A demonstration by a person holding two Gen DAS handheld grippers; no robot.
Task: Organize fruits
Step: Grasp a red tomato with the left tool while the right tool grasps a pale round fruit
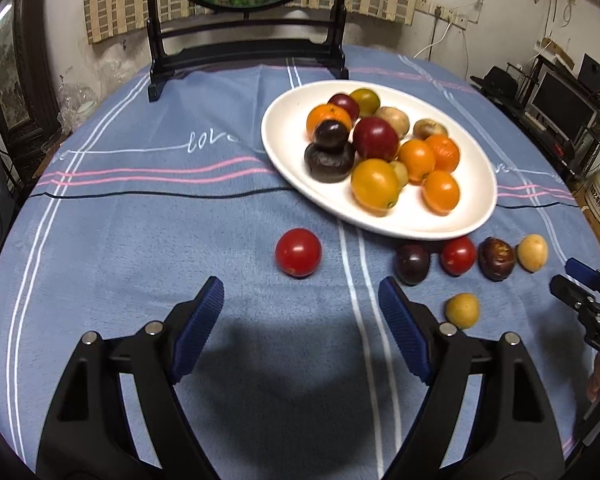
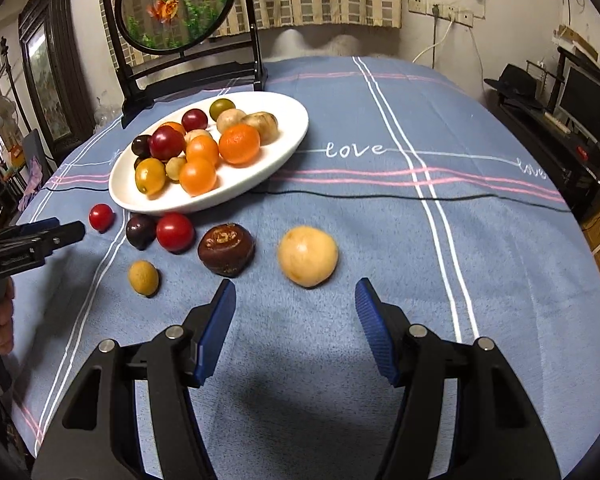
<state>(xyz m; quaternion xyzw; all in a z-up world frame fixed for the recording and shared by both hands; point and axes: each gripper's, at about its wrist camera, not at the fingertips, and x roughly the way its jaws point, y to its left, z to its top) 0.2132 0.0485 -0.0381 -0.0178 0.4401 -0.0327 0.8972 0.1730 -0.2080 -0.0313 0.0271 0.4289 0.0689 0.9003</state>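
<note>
The cloth (image 1: 140,240) runs bare on my left from the plate (image 1: 284,128) out to the table's curved edge, and the right half in the right wrist view is bare too, up to the far rim. The framed fish picture (image 2: 176,4) stands at the back, just behind the plate.

The plate is heaped with fruit: oranges, red and dark plums, pale ones. Six pieces lie loose on the cloth beside its near rim: a red tomato (image 1: 298,252) alone, then a dark plum (image 1: 412,263), a second tomato (image 1: 457,255), a brown fruit (image 1: 496,258) and a pale fruit (image 1: 532,252) in a row, with a small yellow one (image 1: 462,310) nearer me.

My left gripper (image 1: 300,300) stands wide apart, holding nothing; the lone tomato lies just beyond its tips. My right gripper (image 2: 296,300) is also apart and empty, with the pale fruit just ahead of its pads, not touching.
</note>
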